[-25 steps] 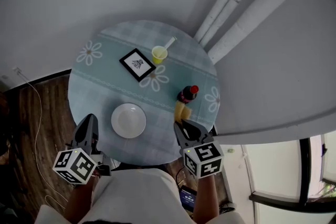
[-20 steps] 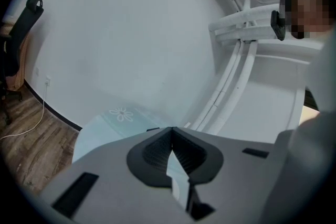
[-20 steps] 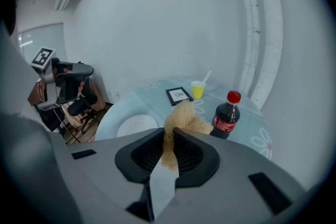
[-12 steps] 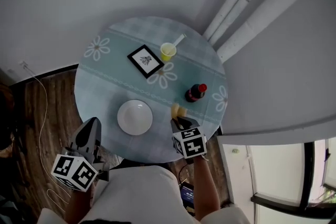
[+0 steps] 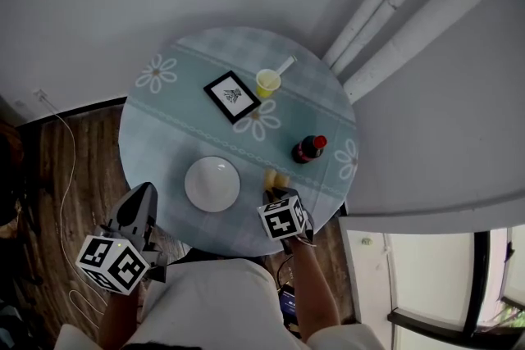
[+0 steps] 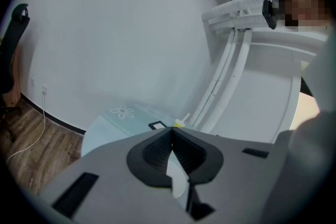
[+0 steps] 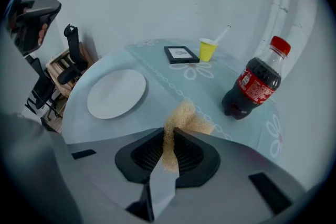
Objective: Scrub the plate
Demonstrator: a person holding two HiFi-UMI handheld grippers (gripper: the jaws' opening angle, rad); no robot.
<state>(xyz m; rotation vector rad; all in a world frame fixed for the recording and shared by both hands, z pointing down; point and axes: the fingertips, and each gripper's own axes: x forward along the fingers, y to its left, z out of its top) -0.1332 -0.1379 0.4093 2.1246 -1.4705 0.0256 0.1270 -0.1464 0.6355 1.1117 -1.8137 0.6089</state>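
The white plate (image 5: 212, 184) lies flat and bare on the round table (image 5: 164, 127), in its near half and close to the near edge, with only a narrow strip of cloth between the plate's rim and the table's drop-off. Just right of it, apart from its rim, a tan sponge (image 5: 275, 178) is pinched between the 2 jaws of the right gripper (image 5: 277, 191), which are clamped onto it; the sponge bulges out past the fingertips (image 7: 185, 140) over the cloth, and whether it touches the cloth cannot be told. The stretch of table between sponge and plate is open.

The left gripper (image 5: 139, 194) hangs off the table's near-left edge, over the wood floor (image 5: 66, 168), its jaws pressed together with nothing between them. From there to the plate's left rim only bare cloth and the table edge intervene.

Beyond the sponge, a dark cola bottle (image 5: 308, 148) with a red cap stands upright near the right edge. Farther back, around the table's middle, a small black picture frame (image 5: 232, 96) lies flat beside a yellow cup (image 5: 267, 81) holding a white straw. The left part of the table is free of objects.

A white wall wraps the far side, and 3 white pipes (image 5: 394, 4) run diagonally close to the table's far-right edge. A thin cable (image 5: 70, 160) trails on the floor at left.
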